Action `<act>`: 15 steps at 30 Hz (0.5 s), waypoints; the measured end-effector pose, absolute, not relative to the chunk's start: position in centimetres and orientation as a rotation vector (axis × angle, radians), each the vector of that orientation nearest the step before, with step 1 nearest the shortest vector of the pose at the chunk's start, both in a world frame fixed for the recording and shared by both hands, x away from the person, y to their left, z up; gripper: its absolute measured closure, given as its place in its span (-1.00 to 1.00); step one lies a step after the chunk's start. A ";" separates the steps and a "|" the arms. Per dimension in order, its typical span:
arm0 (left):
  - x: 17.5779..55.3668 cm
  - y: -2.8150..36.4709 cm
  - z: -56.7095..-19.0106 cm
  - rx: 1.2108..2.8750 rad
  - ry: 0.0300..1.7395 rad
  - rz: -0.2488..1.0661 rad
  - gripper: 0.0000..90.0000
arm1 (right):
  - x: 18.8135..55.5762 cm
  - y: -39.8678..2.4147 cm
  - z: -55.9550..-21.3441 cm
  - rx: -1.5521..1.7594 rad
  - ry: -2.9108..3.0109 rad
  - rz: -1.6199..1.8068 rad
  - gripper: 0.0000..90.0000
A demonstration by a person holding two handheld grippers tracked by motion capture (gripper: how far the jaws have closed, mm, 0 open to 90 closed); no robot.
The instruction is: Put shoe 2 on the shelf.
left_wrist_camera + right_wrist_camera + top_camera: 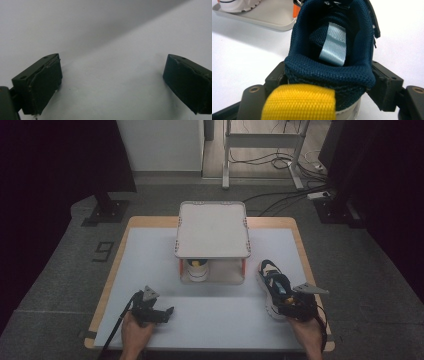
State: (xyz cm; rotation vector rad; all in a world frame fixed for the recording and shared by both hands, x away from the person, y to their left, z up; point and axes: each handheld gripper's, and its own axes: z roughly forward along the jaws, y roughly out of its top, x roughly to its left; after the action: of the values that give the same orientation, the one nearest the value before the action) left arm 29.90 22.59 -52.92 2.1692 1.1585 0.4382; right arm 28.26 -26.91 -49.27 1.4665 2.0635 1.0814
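High view: a navy mesh shoe [272, 287] with a chunky white sole lies on the white mat, just right of the boxy grey shelf [212, 230]. The right gripper [292, 306] reaches forward at its heel. The left gripper [167, 312] rests low, left of the shelf.

Left gripper view: matte black jaws gape wide, holding nothing.

Right gripper view: jaws squeeze the padded heel collar; a woven yellow pull loop [298, 101] hangs nearest.

Each tool [167, 311] was black, topped by a grey three-cornered plate [149, 293]; a dark cable [116, 329] trailed off the left one.
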 end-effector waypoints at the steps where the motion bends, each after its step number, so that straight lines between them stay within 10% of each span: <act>1: 29.9 22.6 -52.9 2.170 1.158 0.438 -0.95 | 28.1 -26.9 -49.2 1.462 2.060 1.086 -0.39; 15: 29.9 22.6 -52.9 2.170 1.158 0.438 -0.95 | 24.5 -26.5 -46.5 1.364 2.079 1.111 -0.36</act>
State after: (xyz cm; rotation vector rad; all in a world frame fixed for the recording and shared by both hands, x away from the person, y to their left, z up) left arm 29.90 22.59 -52.92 2.1697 1.1584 0.4383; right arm 24.45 -26.46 -46.53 1.3643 2.0792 1.1110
